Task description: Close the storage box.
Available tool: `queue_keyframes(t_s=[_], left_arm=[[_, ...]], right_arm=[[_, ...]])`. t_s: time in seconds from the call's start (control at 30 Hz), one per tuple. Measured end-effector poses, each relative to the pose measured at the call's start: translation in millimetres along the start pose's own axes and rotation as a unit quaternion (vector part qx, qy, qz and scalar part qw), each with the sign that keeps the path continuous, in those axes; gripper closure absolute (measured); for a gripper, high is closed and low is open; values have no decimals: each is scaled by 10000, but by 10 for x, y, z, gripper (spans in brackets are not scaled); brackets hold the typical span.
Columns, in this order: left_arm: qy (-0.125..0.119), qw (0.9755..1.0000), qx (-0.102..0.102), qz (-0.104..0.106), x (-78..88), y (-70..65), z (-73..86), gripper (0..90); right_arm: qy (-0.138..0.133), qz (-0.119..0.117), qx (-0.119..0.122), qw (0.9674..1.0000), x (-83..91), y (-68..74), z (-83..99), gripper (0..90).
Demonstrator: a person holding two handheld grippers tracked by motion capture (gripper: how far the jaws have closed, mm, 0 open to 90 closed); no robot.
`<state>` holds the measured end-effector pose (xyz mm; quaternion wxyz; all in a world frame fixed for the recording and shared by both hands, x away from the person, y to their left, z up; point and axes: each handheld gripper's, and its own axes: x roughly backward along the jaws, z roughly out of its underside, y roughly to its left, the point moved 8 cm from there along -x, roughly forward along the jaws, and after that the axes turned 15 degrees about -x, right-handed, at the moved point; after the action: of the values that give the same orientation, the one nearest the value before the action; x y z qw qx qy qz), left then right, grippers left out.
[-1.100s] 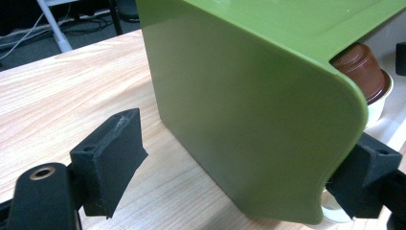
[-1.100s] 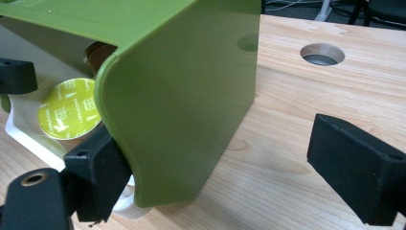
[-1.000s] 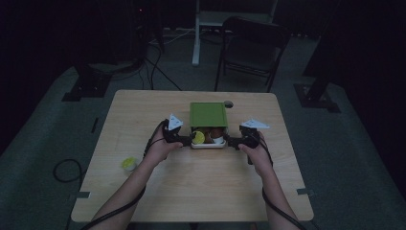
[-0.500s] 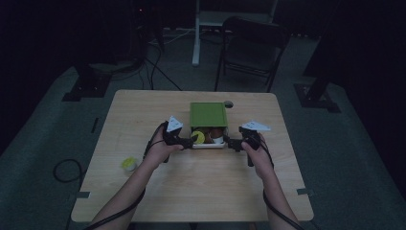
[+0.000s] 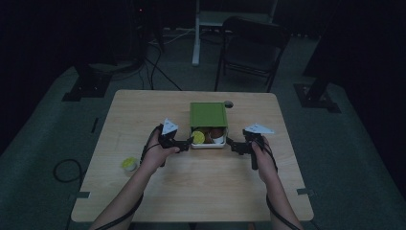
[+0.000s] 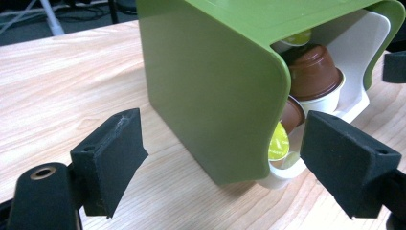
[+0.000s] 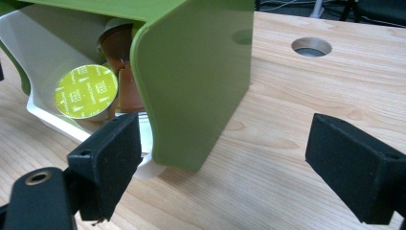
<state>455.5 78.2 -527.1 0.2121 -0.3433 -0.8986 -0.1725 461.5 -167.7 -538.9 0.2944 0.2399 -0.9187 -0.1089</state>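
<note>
A green capsule holder (image 5: 208, 114) with a white inner tray (image 5: 208, 144) stands mid-table, open toward the person. Inside lie brown coffee capsules (image 6: 313, 72) and a yellow-lidded capsule (image 7: 86, 92). My left gripper (image 5: 188, 141) is open at the holder's front left corner; in the left gripper view its jaws straddle that corner of the green wall (image 6: 206, 86) without touching it. My right gripper (image 5: 231, 144) is open at the front right corner, its jaws either side of the green side wall (image 7: 201, 72). Neither gripper holds anything.
A single yellow-lidded capsule (image 5: 128, 164) sits on the wooden table (image 5: 201, 191) near its left front. A round cable hole (image 7: 311, 46) lies behind the holder on the right. A chair (image 5: 251, 45) and stands are on the floor beyond the table.
The left hand has edged forward, bringing its gripper closer to the holder's front left corner. The right gripper has hardly moved. The holder stays where it was.
</note>
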Motion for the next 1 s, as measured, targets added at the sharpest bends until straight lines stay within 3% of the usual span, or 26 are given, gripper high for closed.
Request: queue_keyframes(t_s=[0.2,0.5,0.63,1.0], left_arm=[[55,9999,64,-70,66,-8,63,158],[233,9996,124,-22,112,-78,226,157],[199,9996,178,-10,130,-114,259,157],[340,9994,94,22,229,-215,355,157]], right_arm=[[15,76,-5,10000,79,-62,54,119],[52,246,-31,9997,190,-198,176,118],[52,313,-45,9995,231,-251,225,118],[130,489,-52,9987,328,-364,382,119]])
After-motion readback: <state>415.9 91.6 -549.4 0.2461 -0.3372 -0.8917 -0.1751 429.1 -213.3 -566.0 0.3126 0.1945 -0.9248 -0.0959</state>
